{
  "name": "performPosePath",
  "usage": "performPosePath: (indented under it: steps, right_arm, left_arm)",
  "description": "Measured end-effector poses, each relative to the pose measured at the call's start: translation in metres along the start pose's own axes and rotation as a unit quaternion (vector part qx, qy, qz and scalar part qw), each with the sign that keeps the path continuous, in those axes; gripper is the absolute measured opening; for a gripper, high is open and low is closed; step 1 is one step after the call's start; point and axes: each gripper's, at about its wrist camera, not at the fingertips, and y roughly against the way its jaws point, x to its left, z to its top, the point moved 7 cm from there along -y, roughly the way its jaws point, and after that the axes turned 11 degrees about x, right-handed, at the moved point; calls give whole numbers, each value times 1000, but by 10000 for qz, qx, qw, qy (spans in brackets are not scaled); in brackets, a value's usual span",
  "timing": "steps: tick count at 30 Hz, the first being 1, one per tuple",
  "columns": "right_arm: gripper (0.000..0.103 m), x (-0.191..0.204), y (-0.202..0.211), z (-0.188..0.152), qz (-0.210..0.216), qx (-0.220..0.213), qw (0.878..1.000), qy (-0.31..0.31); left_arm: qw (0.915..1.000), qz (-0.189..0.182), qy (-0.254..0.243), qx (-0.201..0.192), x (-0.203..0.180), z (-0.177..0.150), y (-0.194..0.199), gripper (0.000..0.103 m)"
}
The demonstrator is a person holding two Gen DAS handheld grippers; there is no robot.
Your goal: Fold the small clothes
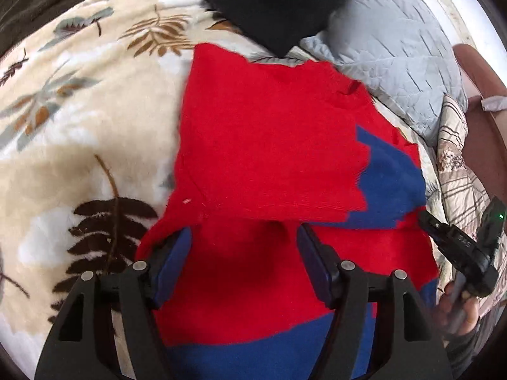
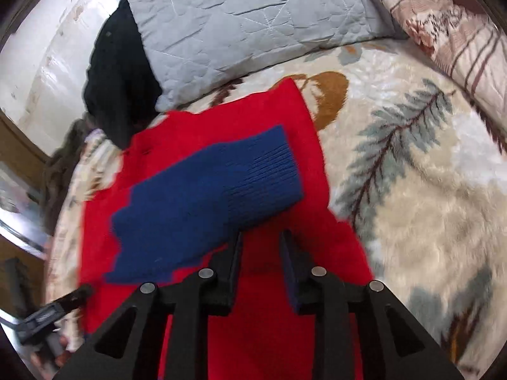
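A red knit sweater (image 1: 269, 142) with blue trim lies flat on the bed. Its sleeves are folded in over the body, and the blue cuffed end of one sleeve (image 2: 206, 202) lies across the red. My left gripper (image 1: 244, 240) hovers over the near part of the sweater, its fingers wide apart with only flat cloth below them. My right gripper (image 2: 261, 243) stands at the near edge of the blue sleeve with a narrow gap between its pads; red cloth shows through the gap and nothing is pinched. Each view catches the other gripper at its edge: the right gripper (image 1: 456, 243), the left gripper (image 2: 57, 310).
The sweater rests on a cream fleece blanket (image 1: 79, 126) printed with leaves. Behind it lie a grey quilted pillow (image 2: 247, 22) and a black garment (image 1: 279, 6). A striped floral pillow (image 2: 459, 41) sits at the far right, and a white wall (image 2: 47, 57) lies beyond.
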Motion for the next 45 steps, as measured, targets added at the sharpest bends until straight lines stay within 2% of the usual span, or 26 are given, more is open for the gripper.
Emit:
performPosePath:
  steps: [2, 4, 6, 7, 9, 11, 13, 17, 20, 22, 23, 26, 28, 30, 31, 32, 33, 34, 38, 40, 45]
  right_arm:
    - [29, -5, 4, -21, -157, 218, 9996, 75]
    - [30, -11, -6, -46, -426, 647, 9966, 279]
    - [30, -8, 5, -57, -627, 524, 9951, 560]
    - [30, -6, 13, -65, -696, 634, 9939, 580]
    - [31, -6, 32, -77, -483, 642, 9954, 528]
    - [38, -16, 55, -91, -361, 579, 9965, 479]
    - [49, -32, 71, -107, -433, 592, 9964, 423]
    - [49, -72, 90, -140, -482, 793, 9955, 163]
    - [50, -97, 94, -162, -236, 922, 9954, -118]
    - [50, -97, 98, -179, 54, 1030, 9945, -159]
    - [50, -96, 98, -186, 186, 1070, 9941, -83]
    - [55, -84, 99, -203, 456, 1261, 9907, 215]
    - [55, -73, 96, -216, 784, 1541, 9837, 502]
    - [54, -66, 95, -226, 767, 1606, 9810, 774]
    - [47, -63, 93, -230, 618, 1604, 9802, 979]
    - [40, -62, 92, -231, 494, 1590, 9802, 1075]
    - [15, -61, 92, -231, 409, 1576, 9801, 1132]
    - [5, -60, 92, -231, 451, 1608, 9795, 1123]
    - [5, -54, 104, -225, 704, 1375, 9810, 1174]
    - [5, -50, 114, -222, 1022, 1176, 9811, 1148]
    - [5, -31, 133, -199, 1754, 536, 9784, 955]
  left_arm:
    - [9999, -31, -25, 96, -1, -3, -4, 70]
    - [9998, 155, -91, 75, -3, -10, -5, 70]
    - [9992, 267, -183, 230, -8, -19, -2, 70]
    - [9990, 160, -211, 350, -13, -27, 2, 70]
    - [9980, -215, -251, 530, -20, -45, 12, 70]
    - [9963, -502, -278, 644, -15, -70, 29, 70]
    - [9959, -514, -320, 670, 0, -98, 49, 70]
    - [9948, -220, -278, 950, 26, -145, 61, 70]
    - [9905, -373, -189, 1309, 28, -180, 57, 70]
    - [9840, -675, -178, 1637, 18, -206, 47, 70]
    - [9829, -684, -219, 1698, 14, -216, 43, 70]
    - [9868, -454, -471, 1479, 2, -226, 43, 76]
    - [9864, -592, -338, 1495, 1, -230, 41, 76]
    - [9859, -689, -266, 1499, -1, -232, 39, 75]
    - [9867, -659, -278, 1460, -2, -233, 39, 70]
    - [9875, -580, -280, 1441, 0, -234, 38, 46]
    - [9877, -503, -306, 1449, 5, -236, 39, 14]
    - [9865, -527, -262, 1530, 8, -238, 36, 6]
    - [9828, -980, 17, 1568, 12, -236, 41, 6]
    - [9787, -1391, 88, 1506, 8, -231, 50, 6]
    - [9705, -2158, 176, 1062, -3, -205, 78, 6]
